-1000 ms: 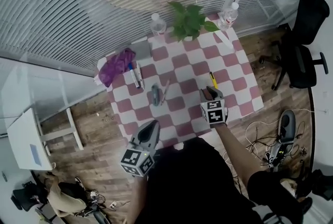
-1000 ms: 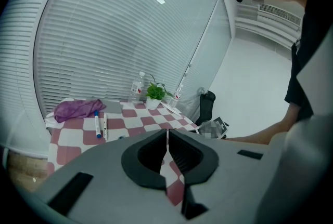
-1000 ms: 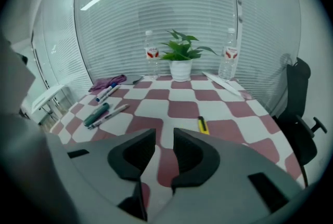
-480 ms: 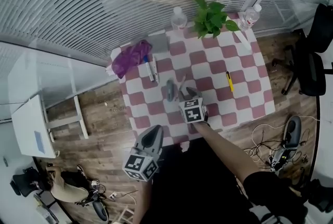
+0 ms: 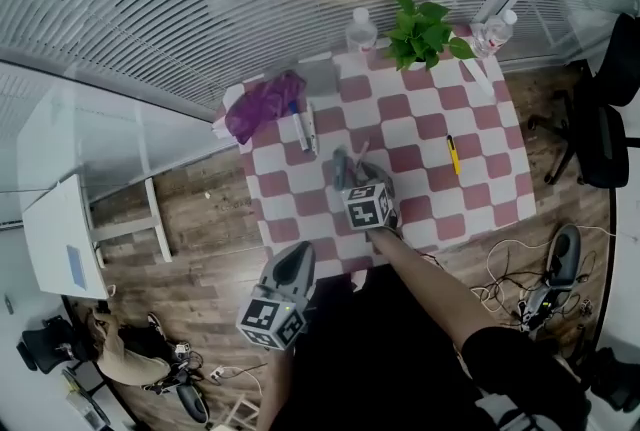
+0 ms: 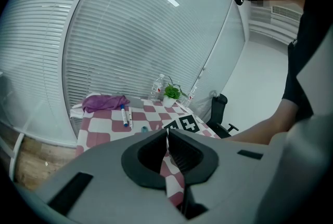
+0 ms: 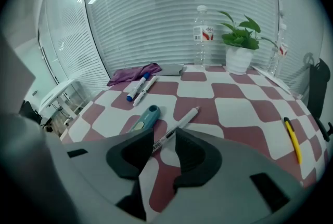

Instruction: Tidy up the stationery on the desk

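Straddling white pen (image 7: 185, 116), right gripper (image 7: 164, 132) – jaws just opening, left gripper (image 6: 167, 132) – pressed together

surface: checkered table (image 5: 430, 129) | on it: purple cloth (image 5: 263, 105), markers (image 7: 138, 88), teal tool (image 7: 145, 118), white pen (image 7: 182, 121), yellow pen (image 5: 452, 154), potted plant (image 5: 425, 31), water bottles (image 5: 361, 27)

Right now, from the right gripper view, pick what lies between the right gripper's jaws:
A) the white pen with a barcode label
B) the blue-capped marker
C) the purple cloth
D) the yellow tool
A: the white pen lies on the table with its near end between the jaws of the right gripper. The jaws have just been opening and stand apart without pressing on it.
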`<state>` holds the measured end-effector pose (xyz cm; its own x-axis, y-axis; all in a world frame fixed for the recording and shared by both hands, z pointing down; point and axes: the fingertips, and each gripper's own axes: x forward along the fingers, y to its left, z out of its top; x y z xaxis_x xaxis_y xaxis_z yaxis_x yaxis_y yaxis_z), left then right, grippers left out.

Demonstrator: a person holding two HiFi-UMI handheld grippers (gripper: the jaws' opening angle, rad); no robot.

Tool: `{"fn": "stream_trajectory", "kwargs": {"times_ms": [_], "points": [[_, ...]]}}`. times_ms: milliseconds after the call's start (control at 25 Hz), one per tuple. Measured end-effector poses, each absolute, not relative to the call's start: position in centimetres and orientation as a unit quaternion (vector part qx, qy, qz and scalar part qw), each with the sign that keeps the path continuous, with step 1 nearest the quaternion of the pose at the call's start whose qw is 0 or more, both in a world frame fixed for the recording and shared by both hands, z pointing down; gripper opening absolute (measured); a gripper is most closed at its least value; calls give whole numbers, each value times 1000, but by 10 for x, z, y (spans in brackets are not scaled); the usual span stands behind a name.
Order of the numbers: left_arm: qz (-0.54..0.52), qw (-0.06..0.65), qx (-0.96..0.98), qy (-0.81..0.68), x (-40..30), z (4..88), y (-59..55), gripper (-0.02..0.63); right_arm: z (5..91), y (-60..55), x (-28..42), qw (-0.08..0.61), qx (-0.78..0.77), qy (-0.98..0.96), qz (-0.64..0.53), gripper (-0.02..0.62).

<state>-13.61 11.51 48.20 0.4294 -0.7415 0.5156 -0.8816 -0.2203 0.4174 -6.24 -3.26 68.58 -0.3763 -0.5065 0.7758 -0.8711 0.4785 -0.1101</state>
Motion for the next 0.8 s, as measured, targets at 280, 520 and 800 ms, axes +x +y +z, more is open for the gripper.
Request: {"fn": "stream_trajectory", "kwargs": {"times_ms": [280,520,800], "points": [[105,334,782,-515,-147,478,119,34,686,-30,-67,369,460,-764,262,111],[107,327,790,-507,-157,476,119,34,689,-27,-62,372,484,-741,280,78],[110,325,794,-502,-168,474,124,34,690,-24,-59,355,506,-718,319,100]]}}
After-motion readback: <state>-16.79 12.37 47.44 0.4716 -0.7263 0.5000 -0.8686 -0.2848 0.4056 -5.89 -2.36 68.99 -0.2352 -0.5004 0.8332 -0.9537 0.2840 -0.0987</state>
